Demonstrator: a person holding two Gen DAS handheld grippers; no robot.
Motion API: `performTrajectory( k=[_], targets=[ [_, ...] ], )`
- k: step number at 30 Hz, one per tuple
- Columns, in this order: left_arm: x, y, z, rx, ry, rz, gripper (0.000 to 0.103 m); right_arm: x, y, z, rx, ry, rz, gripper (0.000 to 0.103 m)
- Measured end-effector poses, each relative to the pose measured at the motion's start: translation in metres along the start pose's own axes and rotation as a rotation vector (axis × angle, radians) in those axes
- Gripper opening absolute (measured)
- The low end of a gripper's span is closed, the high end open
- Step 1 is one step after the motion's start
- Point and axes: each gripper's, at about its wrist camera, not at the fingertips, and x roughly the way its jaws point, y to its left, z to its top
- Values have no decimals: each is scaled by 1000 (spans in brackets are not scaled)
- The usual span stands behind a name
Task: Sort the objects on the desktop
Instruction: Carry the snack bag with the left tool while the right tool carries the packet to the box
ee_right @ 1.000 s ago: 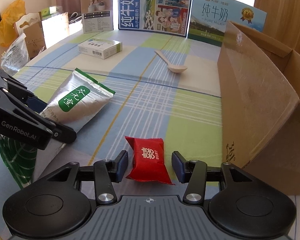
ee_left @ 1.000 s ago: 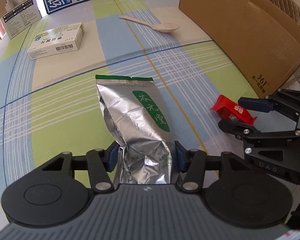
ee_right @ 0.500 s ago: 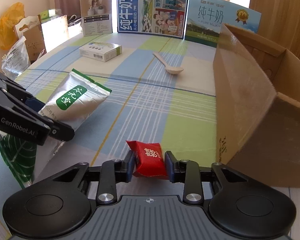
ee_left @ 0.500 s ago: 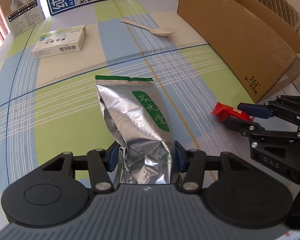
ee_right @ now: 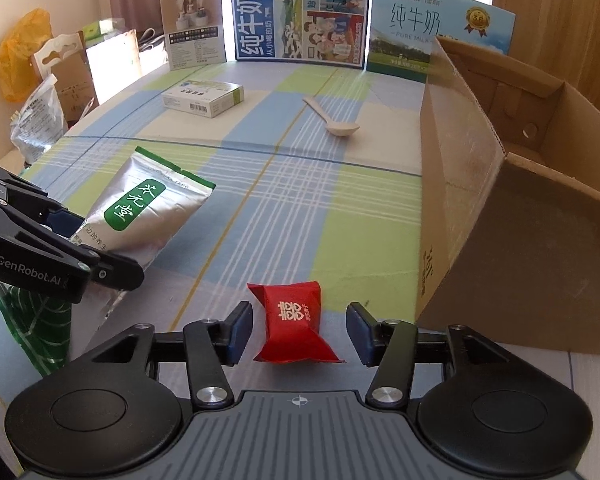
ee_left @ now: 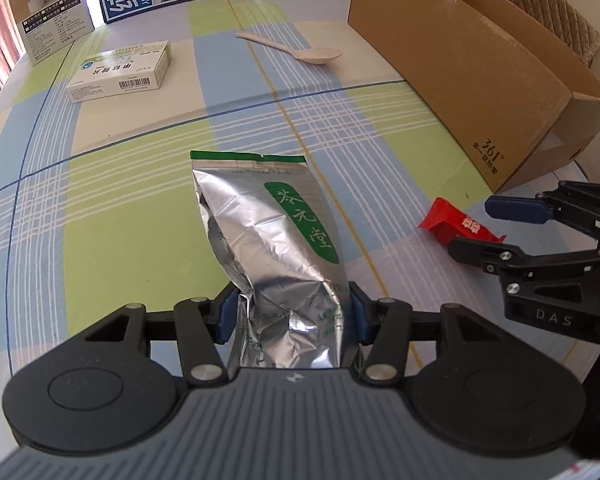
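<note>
Foil tea pouch [ee_left: 276, 248], light, crinkly, slippery, lay on the tablecloth [ee_left: 112, 232], my left gripper [ee_left: 292, 314] clamping its lower end; right gripper [ee_right: 299, 334] jaws opening around 1 red packet [ee_right: 294, 322].

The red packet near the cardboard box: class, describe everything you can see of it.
The red packet is a small pillow-shaped wrapper, glossy like plastic film, with crimped flared ends and a white double-happiness character printed on its face, plus tiny white text too small to read. It looks sealed and puffed. It lies between the blue pads of the right claw, whose jaws are opening, with a gap on each side. It sits over the checked tablecloth, just left of the cardboard box, not touching it.
</note>
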Motion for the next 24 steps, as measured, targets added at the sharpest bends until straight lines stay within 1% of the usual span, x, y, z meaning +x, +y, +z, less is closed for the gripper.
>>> performTrajectory(
  k=[4, 7, 8, 9, 10, 12, 24],
  targets=[
    [3, 0, 1, 5, 2, -2, 49, 12, 0, 0, -10, 18, 13, 49],
    [5, -1, 2, 11, 3, -3, 49, 17, 1, -2, -18, 1, 12, 48],
    [5, -1, 2, 13, 4, -3, 49, 17, 2, -3, -24, -5, 16, 43],
    [6, -1, 3, 15, 6, -5, 49, 16, 3, -4, -31, -11, 21, 34],
    [7, -1, 3, 17, 7, -6, 49, 16, 4, -4, -36, -14, 25, 30],
    [8, -2, 4, 19, 8, -9, 49, 16, 5, -4, -33, -14, 24, 27],
    [-1, -7, 3, 17, -10, -20, 49, -6, 11, -2, -32, -50, 5, 25]
  ],
)
